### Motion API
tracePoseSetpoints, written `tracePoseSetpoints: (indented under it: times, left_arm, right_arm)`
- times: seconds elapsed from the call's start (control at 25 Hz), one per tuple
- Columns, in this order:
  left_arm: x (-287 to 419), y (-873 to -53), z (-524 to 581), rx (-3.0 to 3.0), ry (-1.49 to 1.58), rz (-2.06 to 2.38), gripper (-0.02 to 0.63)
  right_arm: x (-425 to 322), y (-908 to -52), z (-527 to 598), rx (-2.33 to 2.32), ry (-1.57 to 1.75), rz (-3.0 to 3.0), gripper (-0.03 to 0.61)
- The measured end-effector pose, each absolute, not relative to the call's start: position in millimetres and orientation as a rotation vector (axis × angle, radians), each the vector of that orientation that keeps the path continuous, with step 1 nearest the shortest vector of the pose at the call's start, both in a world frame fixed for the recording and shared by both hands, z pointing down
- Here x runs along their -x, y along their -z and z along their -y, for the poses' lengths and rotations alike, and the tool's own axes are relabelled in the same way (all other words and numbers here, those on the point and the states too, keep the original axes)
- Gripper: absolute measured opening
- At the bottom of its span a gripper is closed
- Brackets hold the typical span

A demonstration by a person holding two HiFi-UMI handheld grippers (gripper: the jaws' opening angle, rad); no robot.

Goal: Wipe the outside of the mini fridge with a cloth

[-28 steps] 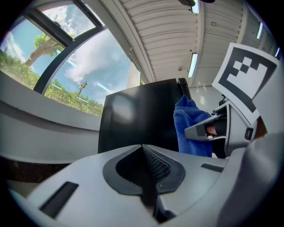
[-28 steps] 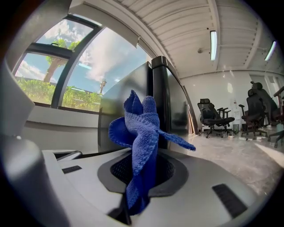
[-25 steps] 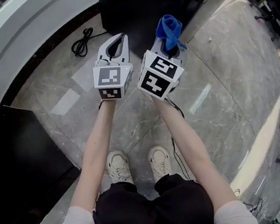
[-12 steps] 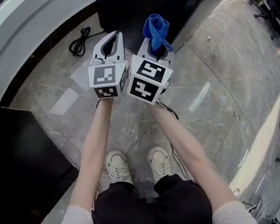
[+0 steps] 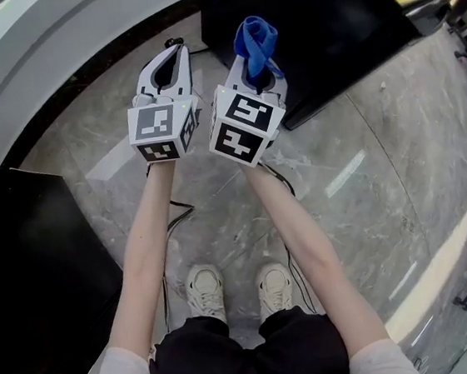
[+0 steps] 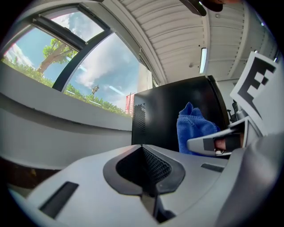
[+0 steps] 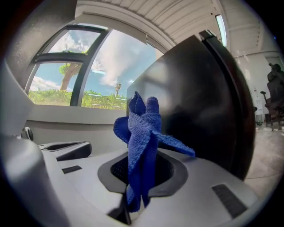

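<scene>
A head view looks steeply down on two arms held out over a grey marble floor (image 5: 345, 211). A black mini fridge (image 5: 316, 30) is seen standing on that floor, just ahead of both tools and not yet touched.

A blue cloth (image 7: 142, 133) is pinched in the right tool (image 5: 257, 60), whose jaws are closed tight on it. The cloth is gripped as a narrow bunched fold that sticks up past the tips. The left tool (image 6: 142, 147) is held just beside the right one, with its jaws pressed fully together and nothing between them.

Several risks can be judged from here. Only a small tuft of cloth is offered, so the glossy side of the fridge could be scraped by the hard jaw tips. The fold could be dragged out of the grip by friction during a stroke. The fridge could be pushed along the smooth floor if it is not steadied. The two tools could be knocked together, being so close.
</scene>
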State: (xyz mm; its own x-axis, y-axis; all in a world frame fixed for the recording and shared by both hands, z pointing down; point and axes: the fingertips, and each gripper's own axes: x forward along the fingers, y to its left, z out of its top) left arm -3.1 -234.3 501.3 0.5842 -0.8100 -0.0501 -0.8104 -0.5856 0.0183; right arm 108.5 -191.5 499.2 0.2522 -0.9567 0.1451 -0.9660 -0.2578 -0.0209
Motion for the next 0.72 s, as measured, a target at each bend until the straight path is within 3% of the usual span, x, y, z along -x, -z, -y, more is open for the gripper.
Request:
tracePoseSetpoints:
  times: [0.72]
  left_arm:
    - [81,-597,336,2.723,0.036,-1.654,0.005]
  right_arm:
    - [-51,-600,402,-2.303,-0.239,1.933,0.083]
